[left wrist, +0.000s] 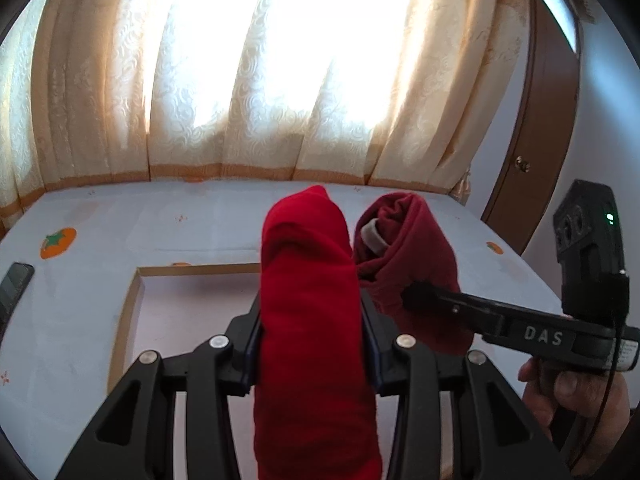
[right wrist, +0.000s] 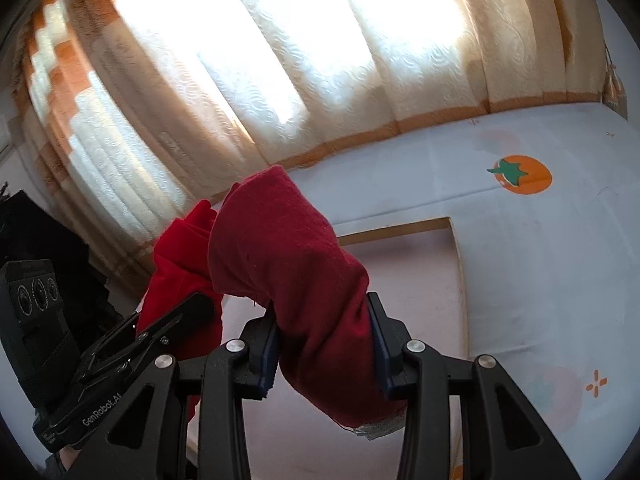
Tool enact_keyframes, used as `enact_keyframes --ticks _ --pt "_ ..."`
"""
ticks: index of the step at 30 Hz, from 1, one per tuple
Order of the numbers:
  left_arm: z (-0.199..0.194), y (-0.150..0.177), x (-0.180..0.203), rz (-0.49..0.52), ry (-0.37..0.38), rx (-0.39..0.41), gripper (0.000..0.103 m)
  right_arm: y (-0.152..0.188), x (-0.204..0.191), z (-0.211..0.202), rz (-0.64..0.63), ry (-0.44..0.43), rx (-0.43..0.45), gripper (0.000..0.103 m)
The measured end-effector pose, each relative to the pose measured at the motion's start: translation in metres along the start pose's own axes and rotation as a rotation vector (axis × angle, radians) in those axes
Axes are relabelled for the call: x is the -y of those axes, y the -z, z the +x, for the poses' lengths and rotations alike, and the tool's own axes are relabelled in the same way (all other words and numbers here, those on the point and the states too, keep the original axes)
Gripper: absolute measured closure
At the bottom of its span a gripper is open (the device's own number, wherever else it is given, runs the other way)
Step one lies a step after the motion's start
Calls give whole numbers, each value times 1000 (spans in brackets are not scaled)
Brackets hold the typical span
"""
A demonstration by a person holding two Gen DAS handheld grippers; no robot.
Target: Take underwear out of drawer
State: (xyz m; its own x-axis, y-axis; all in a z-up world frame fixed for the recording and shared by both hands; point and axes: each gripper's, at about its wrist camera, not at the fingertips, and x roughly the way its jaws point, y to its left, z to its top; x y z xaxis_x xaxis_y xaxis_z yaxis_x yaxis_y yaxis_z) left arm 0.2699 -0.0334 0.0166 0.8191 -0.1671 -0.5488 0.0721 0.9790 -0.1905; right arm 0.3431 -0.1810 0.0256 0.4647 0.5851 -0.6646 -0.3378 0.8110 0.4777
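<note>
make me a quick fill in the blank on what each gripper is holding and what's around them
1. The left gripper is shut on a rolled cloth of bright ____ colour.
2. The right gripper grips the ____ red roll, which has a grey band at one end.
3. The sheet is printed with ____ fruit shapes.
4. Behind the bed hang cream ____ lit by daylight.

Missing words: red; darker; orange; curtains
</note>
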Motion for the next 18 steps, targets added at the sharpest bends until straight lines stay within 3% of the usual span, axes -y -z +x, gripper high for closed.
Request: enact_keyframes --ticks 18 --pt "66 -6 -8 -96 0 -148 63 -24 25 40 40 121 -48 60"
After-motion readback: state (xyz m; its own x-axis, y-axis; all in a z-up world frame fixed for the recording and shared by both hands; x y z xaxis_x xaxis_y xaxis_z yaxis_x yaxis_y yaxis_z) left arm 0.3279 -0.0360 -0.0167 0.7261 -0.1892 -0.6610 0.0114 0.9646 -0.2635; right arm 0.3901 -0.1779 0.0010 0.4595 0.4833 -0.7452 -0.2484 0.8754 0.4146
